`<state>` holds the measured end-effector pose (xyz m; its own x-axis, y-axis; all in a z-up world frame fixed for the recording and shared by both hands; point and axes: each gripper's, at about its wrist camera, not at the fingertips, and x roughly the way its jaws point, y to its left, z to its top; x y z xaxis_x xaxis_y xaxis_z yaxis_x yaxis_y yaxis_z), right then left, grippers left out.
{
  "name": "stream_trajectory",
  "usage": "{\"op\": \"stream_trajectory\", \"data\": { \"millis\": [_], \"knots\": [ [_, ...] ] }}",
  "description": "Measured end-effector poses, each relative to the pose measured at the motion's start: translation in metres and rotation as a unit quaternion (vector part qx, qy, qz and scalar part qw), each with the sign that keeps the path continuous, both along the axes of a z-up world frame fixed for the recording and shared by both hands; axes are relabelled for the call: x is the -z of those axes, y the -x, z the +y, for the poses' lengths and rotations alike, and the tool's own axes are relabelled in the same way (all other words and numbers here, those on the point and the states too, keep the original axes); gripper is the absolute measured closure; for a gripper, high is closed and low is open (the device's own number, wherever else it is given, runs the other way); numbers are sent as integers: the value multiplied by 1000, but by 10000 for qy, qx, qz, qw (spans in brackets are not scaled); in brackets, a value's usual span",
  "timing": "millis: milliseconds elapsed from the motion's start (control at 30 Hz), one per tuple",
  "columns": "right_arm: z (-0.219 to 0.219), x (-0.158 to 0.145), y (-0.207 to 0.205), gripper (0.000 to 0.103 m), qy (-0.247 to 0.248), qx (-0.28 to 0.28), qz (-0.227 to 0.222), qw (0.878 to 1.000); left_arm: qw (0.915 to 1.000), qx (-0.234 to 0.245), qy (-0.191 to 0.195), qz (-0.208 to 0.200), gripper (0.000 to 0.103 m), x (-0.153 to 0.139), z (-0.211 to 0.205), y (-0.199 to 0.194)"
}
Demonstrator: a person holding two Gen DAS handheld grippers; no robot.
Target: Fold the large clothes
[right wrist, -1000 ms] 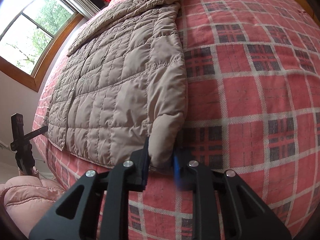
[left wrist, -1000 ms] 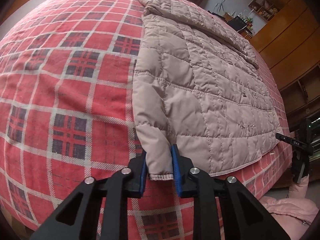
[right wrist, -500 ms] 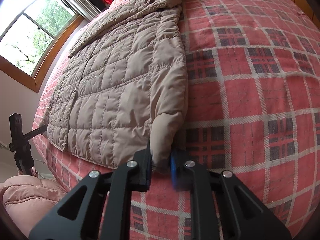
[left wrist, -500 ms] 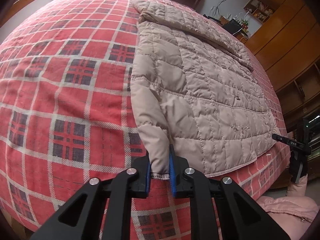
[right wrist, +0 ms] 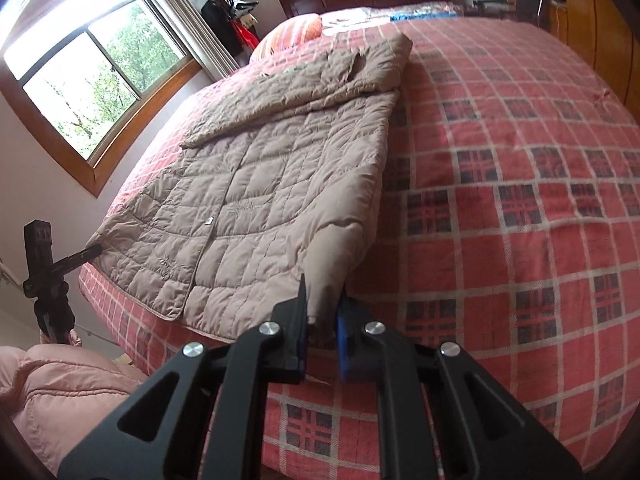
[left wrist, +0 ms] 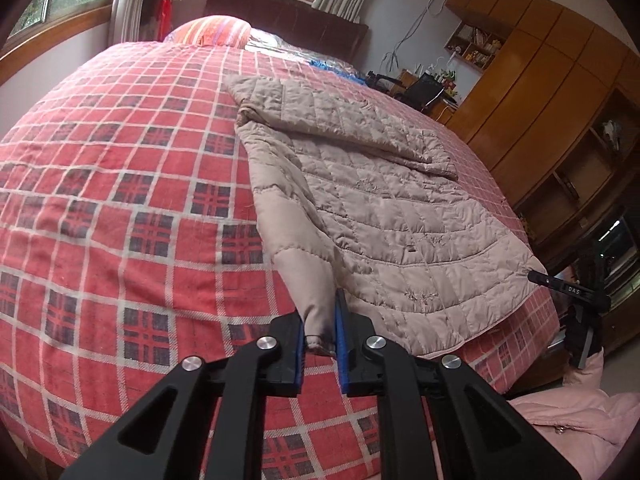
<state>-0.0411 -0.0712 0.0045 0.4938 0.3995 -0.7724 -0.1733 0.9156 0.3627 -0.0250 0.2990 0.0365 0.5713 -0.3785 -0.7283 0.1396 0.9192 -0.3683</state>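
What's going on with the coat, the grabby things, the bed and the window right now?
Quilted beige coat: spread on the bed, hood folded over, both cuffs lifted.
Left gripper: shut on one sleeve cuff.
Right gripper: shut on the other sleeve cuff.
Plaid bedspread: laid flat over the bed.
Window: looks closed.
Pink jacket: crumpled beside the bed.

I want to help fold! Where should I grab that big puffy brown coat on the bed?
Take the coat by its sleeve cuffs, coming from the foot of the bed. The sleeves lie straight along both outer edges and end in narrow cuffs near you. The left tongs and right tongs each pinch one cuff.
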Motion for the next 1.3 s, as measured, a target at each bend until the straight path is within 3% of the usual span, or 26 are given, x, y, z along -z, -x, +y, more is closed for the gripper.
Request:
{"op": "stream_trajectory", "data": {
  "millis": [233, 400, 567, 767, 933, 1300],
  "knots": [
    [-13, 0, 18, 94, -170, 235, -86, 9995, 9988, -57, 480, 65, 92, -1, 18, 9],
    [-17, -13, 27, 94, -326, 303, -309, 9985, 9987, -82, 468, -185, 92, -13, 22, 17],
    [-15, -31, 2, 94, -317, 179, -410, 9985, 9986, 99, 382, -363, 92, -32, 19, -12],
    [-17, -66, -67, 94, -180, -5, -528, 9984, 9972, 110, 179, -724, 92, -65, 21, -76],
    [-21, -83, -135, 94, -189, 15, -361, 9992, 9974, -109, 314, -633, 92, -75, 35, -144],
    [-33, -61, -294, 93, -377, 413, 402, 9976, 9966, -704, 307, -289, 92, -54, 49, -293]
  ]
}}
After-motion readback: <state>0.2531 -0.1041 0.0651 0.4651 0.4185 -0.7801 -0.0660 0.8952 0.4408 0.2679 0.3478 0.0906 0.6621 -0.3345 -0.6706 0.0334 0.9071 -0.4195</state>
